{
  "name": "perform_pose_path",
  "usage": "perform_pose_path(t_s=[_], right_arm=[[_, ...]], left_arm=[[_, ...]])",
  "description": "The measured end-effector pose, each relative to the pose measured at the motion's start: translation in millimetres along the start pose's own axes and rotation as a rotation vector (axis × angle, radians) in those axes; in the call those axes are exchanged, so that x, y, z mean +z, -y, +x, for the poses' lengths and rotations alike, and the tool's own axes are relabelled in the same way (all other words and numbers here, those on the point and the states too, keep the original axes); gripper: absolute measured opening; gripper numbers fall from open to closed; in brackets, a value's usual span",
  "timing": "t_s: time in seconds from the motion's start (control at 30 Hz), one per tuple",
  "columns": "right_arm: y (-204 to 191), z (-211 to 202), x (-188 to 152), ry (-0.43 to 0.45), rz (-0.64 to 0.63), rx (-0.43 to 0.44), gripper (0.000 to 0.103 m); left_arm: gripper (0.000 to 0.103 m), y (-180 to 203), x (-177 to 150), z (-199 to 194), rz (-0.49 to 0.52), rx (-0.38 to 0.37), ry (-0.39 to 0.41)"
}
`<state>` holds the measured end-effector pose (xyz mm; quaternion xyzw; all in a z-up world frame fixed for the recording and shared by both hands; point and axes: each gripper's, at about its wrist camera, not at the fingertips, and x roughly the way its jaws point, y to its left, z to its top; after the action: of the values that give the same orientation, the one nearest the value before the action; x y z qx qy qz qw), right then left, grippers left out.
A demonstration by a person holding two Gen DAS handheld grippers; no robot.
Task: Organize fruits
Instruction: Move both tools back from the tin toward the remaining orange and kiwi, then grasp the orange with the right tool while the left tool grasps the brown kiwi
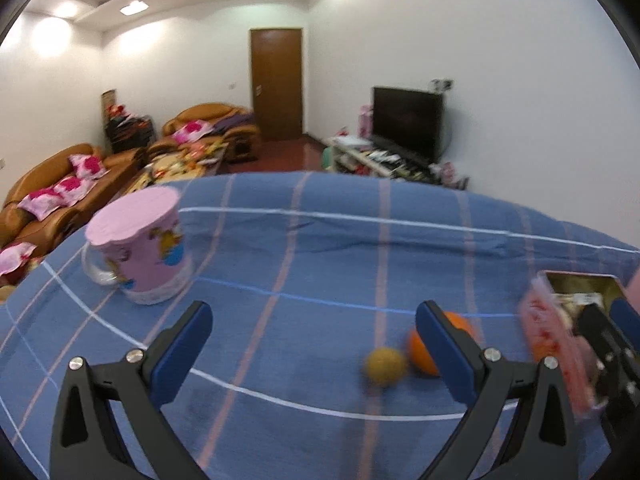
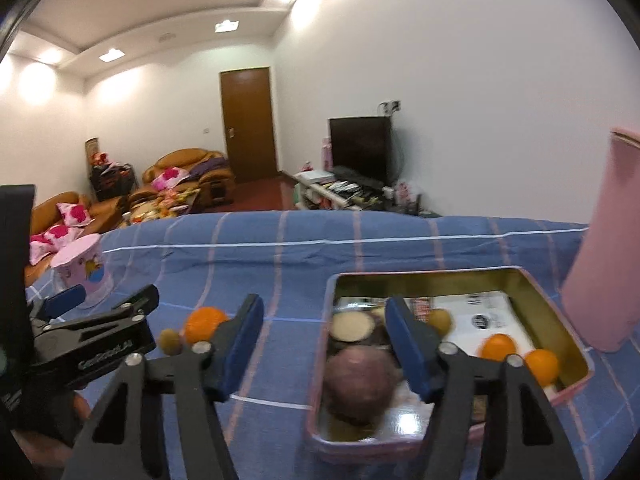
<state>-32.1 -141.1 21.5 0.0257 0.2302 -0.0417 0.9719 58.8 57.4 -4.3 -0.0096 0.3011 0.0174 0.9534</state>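
Blurring hides plenty: the purple fruit [image 2: 360, 386] in the pink tin [image 2: 576, 348] is a smear between the released right gripper [image 2: 324, 344] fingers. On the blue cloth [image 1: 320, 248], the orange [image 1: 424, 350] sits half hidden behind the left gripper [image 1: 312, 344]'s right finger, a small yellow fruit [image 1: 385, 365] touching its left side. Left jaws spread wide, empty. Pink cup [image 1: 140, 244] far left.

Left tongs [image 1: 314, 322], lower frame: black plastic arms with triangular cut-outs, blue pads [image 1: 434, 330] on the fingers, silver screws at the joints. Right tongs [image 2: 324, 320]: identical build. At the right-wrist view's left edge, one arm carries embossed lettering, illegible.
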Motion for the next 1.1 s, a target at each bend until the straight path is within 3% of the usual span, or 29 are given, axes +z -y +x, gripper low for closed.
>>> perform_pose_path(t_s=[0.27, 0.47, 0.57, 0.7, 0.9, 1.1], right_arm=[[-36.5, 39.7, 2.4, -0.132, -0.048, 0.146, 0.064], [-65.9, 73.7, 1.2, -0.258, -0.09, 0.222, 0.064], [-71.8, 89.1, -1.5, -0.325, -0.09, 0.215, 0.063], [-73.1, 112.1, -8.1, -0.432, -0.05, 0.241, 0.052], [-68.7, 101.5, -7.3, -0.401, -0.042, 0.224, 0.048], [-49.5, 56.2, 0.6, -0.221, -0.007, 0.147, 0.048]], left_arm=[[0.103, -32.4, 4.7, 19.2, -0.012, 0.121, -0.049], [0.103, -33.9, 8.2, 28.6, -0.009, 0.11, -0.077], [0.103, -30.2, 6.9, 28.7, 0.021, 0.115, -0.08], [0.103, -26.5, 8.1, 28.0, 0.033, 0.1, -0.081], [0.103, -24.2, 9.3, 24.5, 0.037, 0.063, -0.073], [0.103, -12.3, 9.9, 15.1, 0.063, -0.022, -0.062]])
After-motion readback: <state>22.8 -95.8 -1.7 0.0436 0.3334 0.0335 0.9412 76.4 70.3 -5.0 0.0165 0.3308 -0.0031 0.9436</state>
